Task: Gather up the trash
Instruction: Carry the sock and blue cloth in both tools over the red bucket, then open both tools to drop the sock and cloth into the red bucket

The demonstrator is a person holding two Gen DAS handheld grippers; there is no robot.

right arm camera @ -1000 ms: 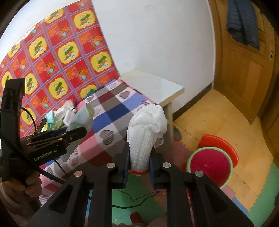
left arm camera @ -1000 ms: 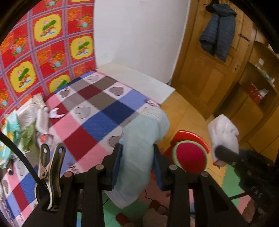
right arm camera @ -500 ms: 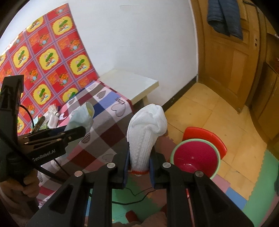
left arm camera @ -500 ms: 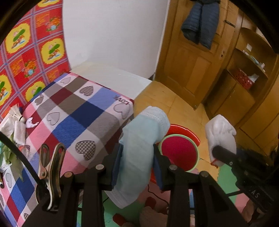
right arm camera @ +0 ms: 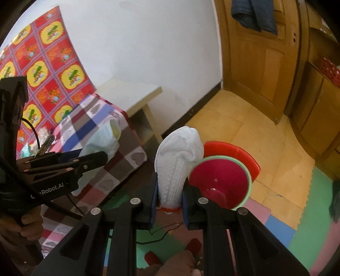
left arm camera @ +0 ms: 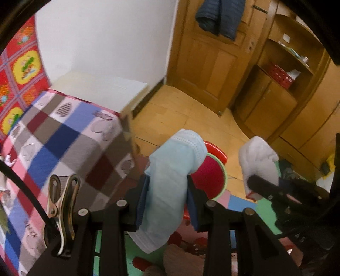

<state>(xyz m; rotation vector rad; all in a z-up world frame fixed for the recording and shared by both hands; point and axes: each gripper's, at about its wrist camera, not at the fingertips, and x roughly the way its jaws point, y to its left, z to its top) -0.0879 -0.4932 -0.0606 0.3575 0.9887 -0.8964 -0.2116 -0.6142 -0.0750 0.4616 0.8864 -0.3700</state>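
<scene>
Item 1: left gripper (left arm camera: 166,198), clenched on a pale blue face mask (left arm camera: 170,180); the mask is pinched between the blue pads and stands up past them, its lower end hanging below the jaws. It is carried beyond the checked cloth's (left arm camera: 63,144) corner, over the floor.

Item 2: right gripper (right arm camera: 169,198), clenched on a white knitted glove (right arm camera: 178,161) with a red cuff edge; the glove is held upright between the pads, its cuff at the bottom.

Item 3: red basin with green rim (right arm camera: 221,182), set on the floor mats (right arm camera: 308,233) against a red stool (right arm camera: 233,150). In the right wrist view it is seen just right of the glove; in the left wrist view it lies between mask and glove, partly hidden.

Item 4: table with checked heart-pattern cloth, further litter (right arm camera: 31,146) seen at its far left edge.

Item 5: wooden door (left arm camera: 212,63), dark jacket (left arm camera: 221,19) hung on it.
</scene>
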